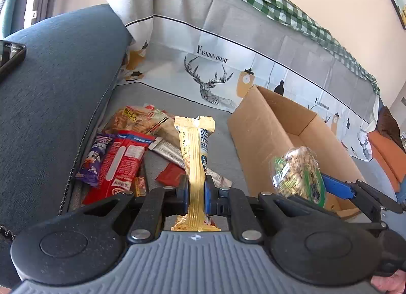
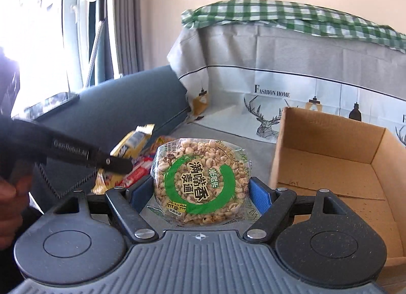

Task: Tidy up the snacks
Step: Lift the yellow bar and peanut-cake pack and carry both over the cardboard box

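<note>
Both loaded up mid-carry: left gripper (image 1: 196,192) clamped on the gold wafer bar (image 1: 194,164) at centre frame, right gripper (image 2: 201,187) squeezing the puffed-grain cake (image 2: 200,180), so next they probably swing right and drop both into the cardboard box (image 2: 330,142).

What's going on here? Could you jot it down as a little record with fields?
Setting: grey sofa with a printed cover behind
Left hand-held gripper: shut on a gold bar, held upright
Right hand-held gripper: shut on a round rice cake in green-printed wrap
Box: cardboard, open, on the right; no snacks visible inside
Snack pile: on the sofa at left, including a red pack and a purple pack
Phone: on the blue armrest
</note>
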The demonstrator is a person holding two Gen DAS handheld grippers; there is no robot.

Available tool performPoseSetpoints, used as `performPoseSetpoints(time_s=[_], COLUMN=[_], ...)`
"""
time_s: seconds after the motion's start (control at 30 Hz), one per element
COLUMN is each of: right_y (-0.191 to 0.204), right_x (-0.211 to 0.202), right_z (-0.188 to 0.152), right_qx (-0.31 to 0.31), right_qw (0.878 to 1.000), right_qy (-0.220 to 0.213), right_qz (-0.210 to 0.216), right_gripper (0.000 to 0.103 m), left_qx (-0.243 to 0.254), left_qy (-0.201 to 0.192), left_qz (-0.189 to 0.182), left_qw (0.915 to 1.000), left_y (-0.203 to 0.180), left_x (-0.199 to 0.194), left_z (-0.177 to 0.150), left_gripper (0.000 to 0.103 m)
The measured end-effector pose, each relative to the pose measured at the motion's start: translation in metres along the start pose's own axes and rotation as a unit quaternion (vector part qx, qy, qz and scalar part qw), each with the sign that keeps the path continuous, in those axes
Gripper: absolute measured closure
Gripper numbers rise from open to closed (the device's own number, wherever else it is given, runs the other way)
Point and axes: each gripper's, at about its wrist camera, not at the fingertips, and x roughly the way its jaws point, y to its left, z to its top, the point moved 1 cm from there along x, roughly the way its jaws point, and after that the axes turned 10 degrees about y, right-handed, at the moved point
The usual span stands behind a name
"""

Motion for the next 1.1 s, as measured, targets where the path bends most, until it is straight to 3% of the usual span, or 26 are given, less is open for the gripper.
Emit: performPoseSetpoints(time_s=[0.23, 0.63, 1.1], right_y=[-0.013, -0.047, -0.096], right_x=[-0.011, -0.025, -0.032], right_z=[0.006, 0.017, 0.011], right_qx=[0.025, 0.078, 0.143], right_qw=[0.999, 0.995, 0.981], right_qy=[-0.022, -0.045, -0.034], right_qz=[-0.002, -0.038, -0.123], right_gripper=[0.021, 0.021, 0.021], left_qx=[0.011, 0.026, 0.091], left_qy=[-0.003, -0.037, -0.034], left_qz=[0.004, -0.031, -0.089], left_qw=[0.9999, 0.9985, 0.9913], left_y=[-0.018, -0.064, -0.137], left_x=[-0.001, -0.008, 0.046], left_z=[0.006, 0.025, 0.027], left_gripper=[0.091, 0.091, 0.091])
